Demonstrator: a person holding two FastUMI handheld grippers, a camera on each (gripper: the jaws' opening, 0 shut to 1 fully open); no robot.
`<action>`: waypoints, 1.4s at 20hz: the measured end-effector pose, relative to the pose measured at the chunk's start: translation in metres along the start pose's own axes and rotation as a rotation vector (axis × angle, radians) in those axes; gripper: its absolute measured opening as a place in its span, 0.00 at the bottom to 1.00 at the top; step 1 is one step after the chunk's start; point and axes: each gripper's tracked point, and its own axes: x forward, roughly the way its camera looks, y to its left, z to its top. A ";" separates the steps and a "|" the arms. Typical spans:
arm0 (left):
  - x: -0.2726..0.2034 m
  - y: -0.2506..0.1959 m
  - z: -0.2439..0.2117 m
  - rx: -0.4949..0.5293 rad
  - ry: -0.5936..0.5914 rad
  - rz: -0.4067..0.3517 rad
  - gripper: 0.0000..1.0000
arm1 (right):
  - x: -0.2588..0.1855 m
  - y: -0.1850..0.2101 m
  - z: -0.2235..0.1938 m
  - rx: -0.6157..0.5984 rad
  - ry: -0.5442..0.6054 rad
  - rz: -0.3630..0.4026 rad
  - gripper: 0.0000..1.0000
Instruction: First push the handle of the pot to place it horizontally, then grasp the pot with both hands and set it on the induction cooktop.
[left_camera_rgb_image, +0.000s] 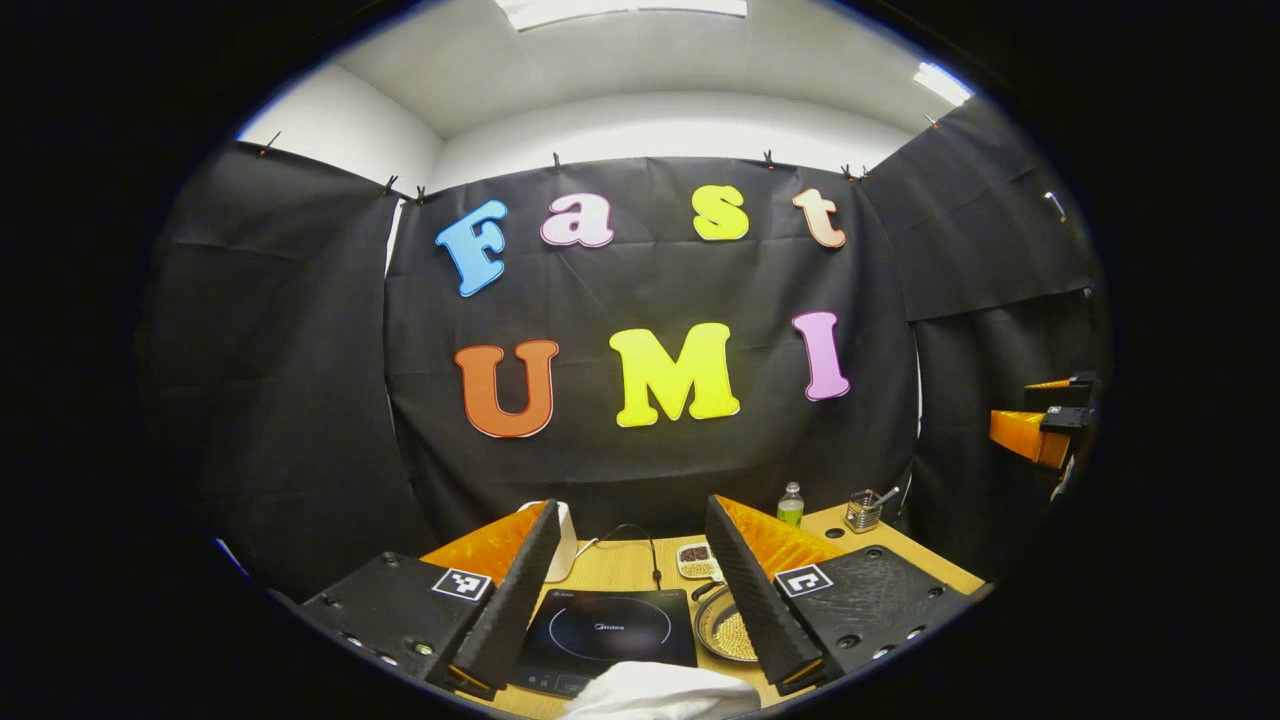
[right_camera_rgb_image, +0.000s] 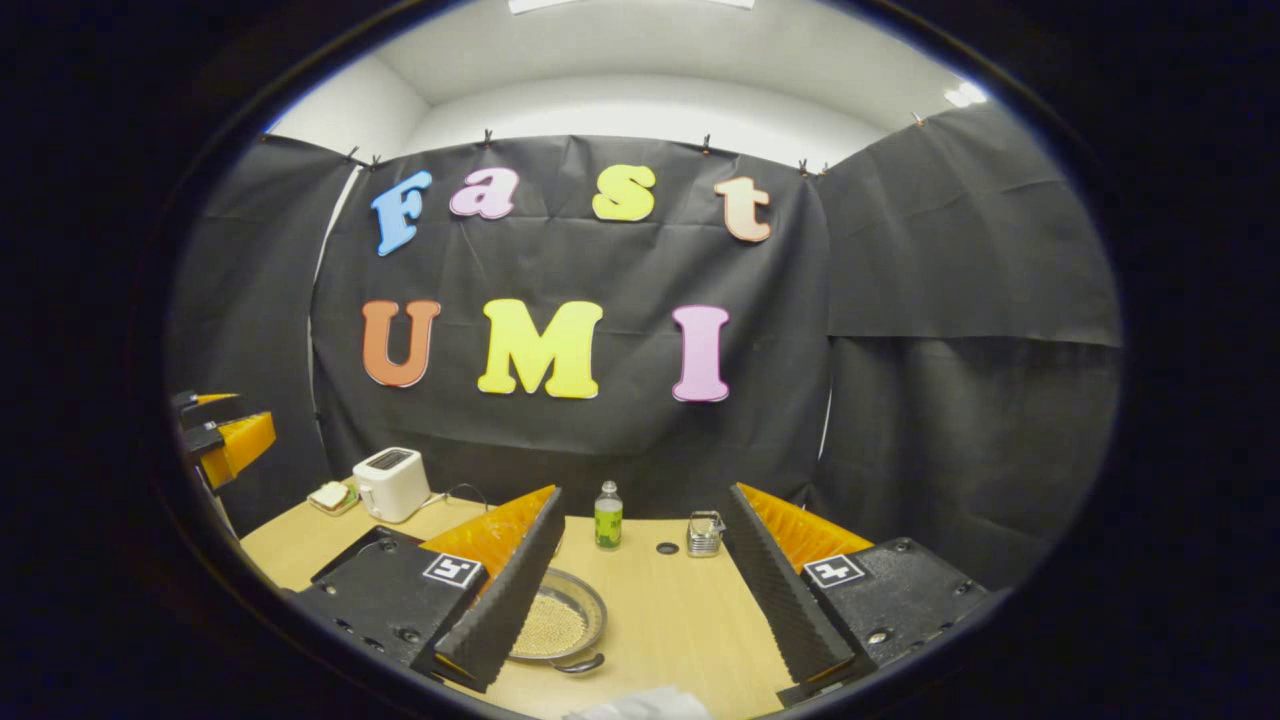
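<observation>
In the left gripper view, the left gripper (left_camera_rgb_image: 628, 590) hangs with its fingers spread wide and empty above the induction cooktop (left_camera_rgb_image: 610, 628); the pot (left_camera_rgb_image: 728, 628) sits just right of the cooktop on the table (left_camera_rgb_image: 620, 565).

In the right gripper view, the right gripper (right_camera_rgb_image: 640, 590) is likewise spread and empty, the pot (right_camera_rgb_image: 556, 626) by its left finger, a green bottle (right_camera_rgb_image: 607, 516) beyond.

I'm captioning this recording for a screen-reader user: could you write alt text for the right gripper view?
The right gripper hangs open above a light wooden table, with a shallow round metal pot of pale grains beside its left finger, the pot's short handle toward the camera. Farther back stand a white toaster, a small green bottle and a wire holder; the left gripper shows at the left edge.
</observation>
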 end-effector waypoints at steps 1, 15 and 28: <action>0.000 0.001 0.001 -0.001 0.000 0.004 0.88 | 0.001 0.001 0.000 -0.002 0.001 0.001 1.00; -0.002 0.009 -0.012 -0.002 -0.017 -0.007 0.96 | 0.003 0.026 -0.030 -0.009 0.035 0.019 1.00; -0.013 0.012 -0.043 0.021 0.024 0.018 0.96 | 0.008 0.120 -0.207 -0.048 0.365 0.333 0.17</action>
